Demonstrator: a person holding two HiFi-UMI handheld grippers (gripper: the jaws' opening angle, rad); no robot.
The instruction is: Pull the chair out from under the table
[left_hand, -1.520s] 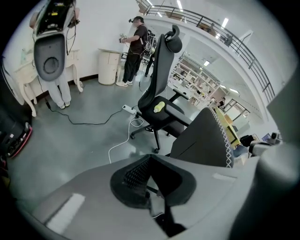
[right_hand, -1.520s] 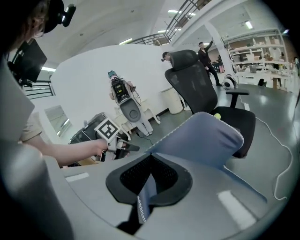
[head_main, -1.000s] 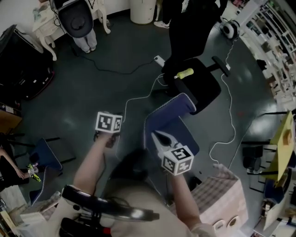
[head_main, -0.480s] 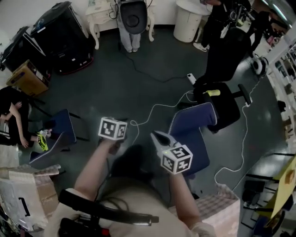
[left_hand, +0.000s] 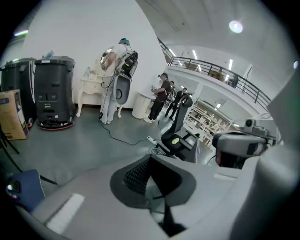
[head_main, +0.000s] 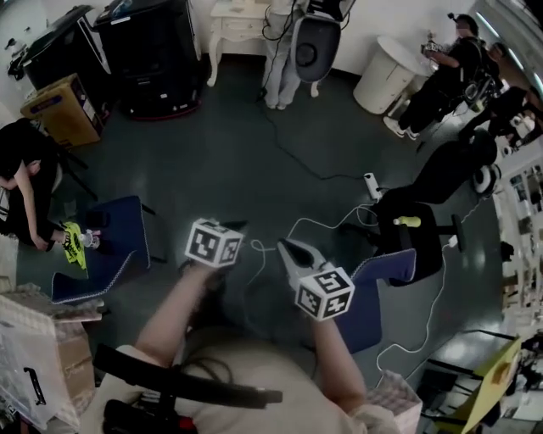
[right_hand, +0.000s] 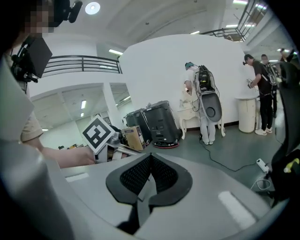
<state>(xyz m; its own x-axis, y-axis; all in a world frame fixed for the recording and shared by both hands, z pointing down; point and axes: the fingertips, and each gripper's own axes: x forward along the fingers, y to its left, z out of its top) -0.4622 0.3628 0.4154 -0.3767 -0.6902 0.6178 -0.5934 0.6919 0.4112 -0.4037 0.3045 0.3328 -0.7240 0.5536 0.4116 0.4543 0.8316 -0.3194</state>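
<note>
The blue chair (head_main: 379,282) stands on the dark floor at the lower right, partly hidden behind my right forearm, with a corner of the checked table cloth (head_main: 395,405) below it. My right gripper (head_main: 288,248) is in the air left of that chair, jaws shut with nothing between them (right_hand: 150,157). My left gripper (head_main: 238,226) hangs beside it over bare floor; its pads (left_hand: 136,176) meet at the tip and hold nothing. Neither gripper touches the chair. In the right gripper view the left gripper's marker cube (right_hand: 98,132) shows at the left.
A second blue chair (head_main: 103,258) stands at the left near a seated person (head_main: 24,182). A black office chair (head_main: 414,230) carrying a yellow object (head_main: 407,222) is right of the white cable (head_main: 318,227). Black cabinets (head_main: 153,51), a white table (head_main: 242,17) and people line the far wall.
The view has swung left. Both grippers moved left and slightly up, away from the blue chair, which slid from under the right gripper towards the lower right. Both stayed shut.
</note>
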